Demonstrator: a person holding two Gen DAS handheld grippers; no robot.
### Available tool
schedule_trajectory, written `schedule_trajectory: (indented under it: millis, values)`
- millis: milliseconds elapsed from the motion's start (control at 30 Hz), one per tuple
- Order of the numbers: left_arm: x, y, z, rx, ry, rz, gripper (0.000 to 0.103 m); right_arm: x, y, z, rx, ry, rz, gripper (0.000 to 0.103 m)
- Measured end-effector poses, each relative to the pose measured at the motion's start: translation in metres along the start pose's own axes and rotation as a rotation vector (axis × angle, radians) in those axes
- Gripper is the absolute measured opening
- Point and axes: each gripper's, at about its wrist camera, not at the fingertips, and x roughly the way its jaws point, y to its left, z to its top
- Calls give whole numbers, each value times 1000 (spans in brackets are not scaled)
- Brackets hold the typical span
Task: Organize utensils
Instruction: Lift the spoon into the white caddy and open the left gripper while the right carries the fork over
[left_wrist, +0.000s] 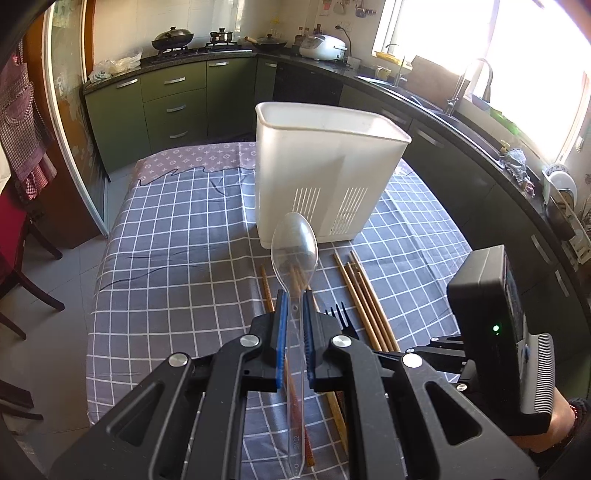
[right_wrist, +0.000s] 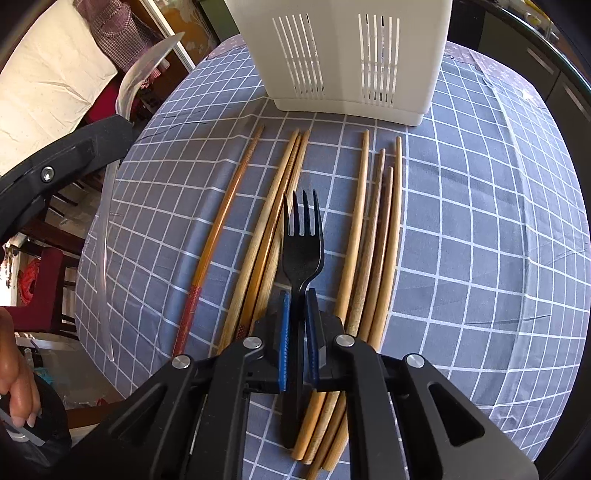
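The table, covered in a blue-grey checked cloth, is standing in a kitchen with dark green cabinets running along the far wall and a sink sitting under a bright window. A dark wooden chair is standing just off the table's left edge.

On the table, a white plastic utensil holder with slotted vents near its base is standing upright at the far side, its top open. It is sitting just beyond the tips of the utensils, well within the line both claws are pointing along.

Between the holder and the claws, wooden chopsticks are lying lengthwise in loose groups: 1 darker stick with a red patterned end alone on the left, a bundle of 3 in the middle, and 4 more on the right.

The left claw is gripping a clear plastic spoon by its handle, bowl pointing forward and raised above the cloth, partly overlapping the holder's lower front in the left wrist view.

The right claw is pinching the handle of a black plastic fork, tines forward; the fork is lying over the middle chopsticks, touching or just above them.
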Motion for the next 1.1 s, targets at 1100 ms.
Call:
schedule_trajectory:
  millis: [1100]
  values:
    - [21, -22, 157, -2, -627, 74, 8, -134, -57, -47, 88, -427, 241, 9]
